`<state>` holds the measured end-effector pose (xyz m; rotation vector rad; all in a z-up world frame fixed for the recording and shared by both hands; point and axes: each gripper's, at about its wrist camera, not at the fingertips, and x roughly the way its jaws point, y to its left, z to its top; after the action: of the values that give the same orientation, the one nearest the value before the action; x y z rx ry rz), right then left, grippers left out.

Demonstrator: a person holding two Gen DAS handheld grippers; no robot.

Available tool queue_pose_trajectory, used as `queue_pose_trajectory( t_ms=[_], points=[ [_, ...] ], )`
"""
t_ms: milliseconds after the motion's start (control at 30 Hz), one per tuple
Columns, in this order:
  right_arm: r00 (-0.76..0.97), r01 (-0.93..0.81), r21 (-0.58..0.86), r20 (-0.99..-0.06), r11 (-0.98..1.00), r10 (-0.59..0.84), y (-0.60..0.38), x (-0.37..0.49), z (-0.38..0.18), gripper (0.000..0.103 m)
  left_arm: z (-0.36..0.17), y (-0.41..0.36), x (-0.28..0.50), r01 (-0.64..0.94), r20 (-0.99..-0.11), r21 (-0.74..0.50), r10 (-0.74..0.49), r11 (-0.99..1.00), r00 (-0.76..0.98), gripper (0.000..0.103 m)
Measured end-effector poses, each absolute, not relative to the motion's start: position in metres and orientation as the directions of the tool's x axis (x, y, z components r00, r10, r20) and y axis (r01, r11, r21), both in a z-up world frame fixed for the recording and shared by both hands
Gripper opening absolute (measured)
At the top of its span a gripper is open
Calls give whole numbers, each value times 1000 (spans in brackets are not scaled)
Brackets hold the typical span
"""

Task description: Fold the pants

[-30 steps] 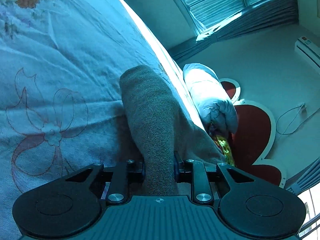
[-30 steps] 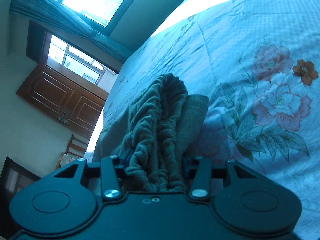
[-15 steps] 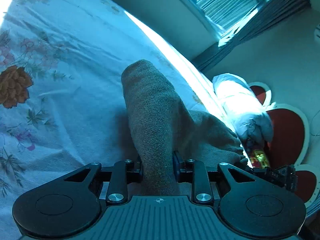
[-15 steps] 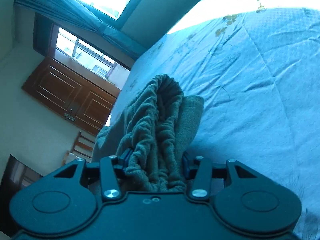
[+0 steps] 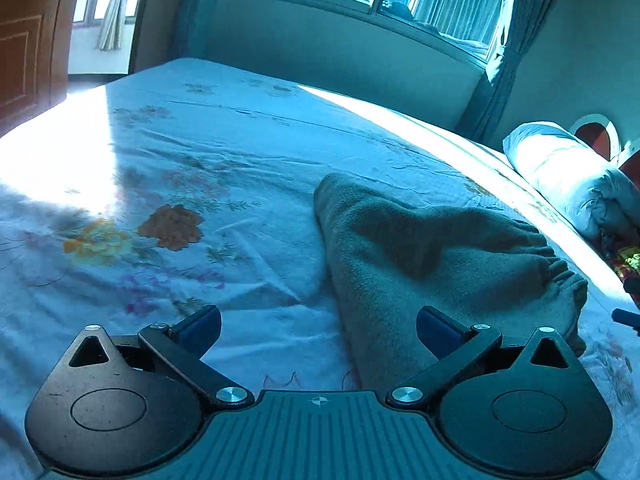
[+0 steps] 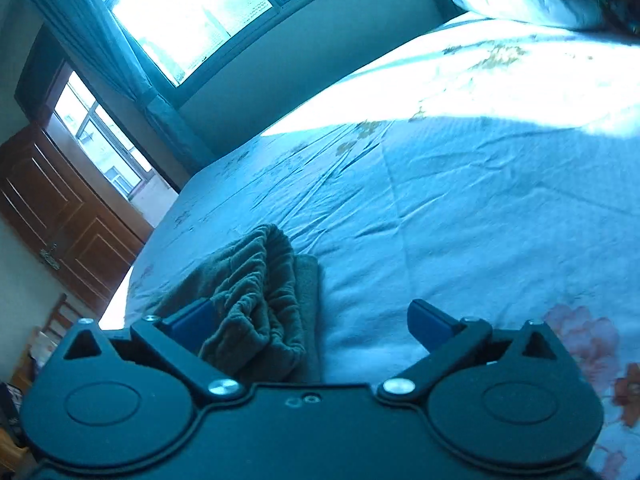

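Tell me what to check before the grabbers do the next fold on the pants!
1. Left gripper let go: ok, its jaws are spread wide with nothing between them.
2. Right gripper let go: ok, jaws wide; the cloth only lies by one finger.
3. Pants resting on the bed sheet: ok, they lie as a folded heap.
4. Fold neat and flat: not ok, the waistband is bunched and wrinkly.
5. Pants clear of the rolled quilt: ok, apart.
6. Layers lined up underneath: cannot tell, hidden.
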<state>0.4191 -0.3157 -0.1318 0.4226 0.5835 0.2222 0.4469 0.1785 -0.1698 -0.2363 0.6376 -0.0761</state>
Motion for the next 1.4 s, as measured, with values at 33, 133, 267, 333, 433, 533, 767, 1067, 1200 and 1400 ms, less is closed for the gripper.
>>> queue_pose_trajectory(
  t_ms=[33, 133, 267, 333, 433, 533, 767, 1067, 1200, 1400],
  points=[
    [843, -82, 380, -466, 921, 268, -317, 395, -125, 97, -165, 177, 430, -25, -590, -219, -112, 975, 800, 103],
    [905, -93, 234, -384, 968, 180, -308, 328, -107, 97, -150, 171, 374, -83, -572, -173, -32, 981, 820, 103],
    [901, -124, 159, -394, 979, 179, -298, 259, -95, 97, -134, 151, 293, -98, -560, -188, -25, 977, 828, 103],
    [885, -143, 207, -410, 968, 219, -293, 232, -88, 97, -127, 140, 261, -93, -540, -194, -27, 977, 841, 103],
    [869, -189, 266, -404, 945, 287, -283, 201, -77, 97, -115, 123, 216, -82, -529, -205, -39, 975, 848, 103],
    [867, -227, 248, -390, 942, 311, -265, 172, -64, 96, -102, 109, 179, -43, -502, -195, -62, 980, 862, 103],
    [890, -216, 295, -333, 931, 312, -254, 121, -45, 97, -71, 72, 111, 7, -464, -139, -71, 990, 883, 103],
    [885, -228, 231, -356, 946, 301, -256, 86, -28, 97, -36, 49, 59, 1, -397, -122, -50, 993, 916, 103],
    [878, -253, 216, -359, 943, 318, -246, 74, -27, 97, -33, 44, 39, 22, -397, -119, -68, 993, 916, 103],
    [892, -288, 123, -325, 950, 313, -219, 59, -20, 97, -35, 40, 27, 42, -397, -50, -58, 998, 916, 103]
  ],
)
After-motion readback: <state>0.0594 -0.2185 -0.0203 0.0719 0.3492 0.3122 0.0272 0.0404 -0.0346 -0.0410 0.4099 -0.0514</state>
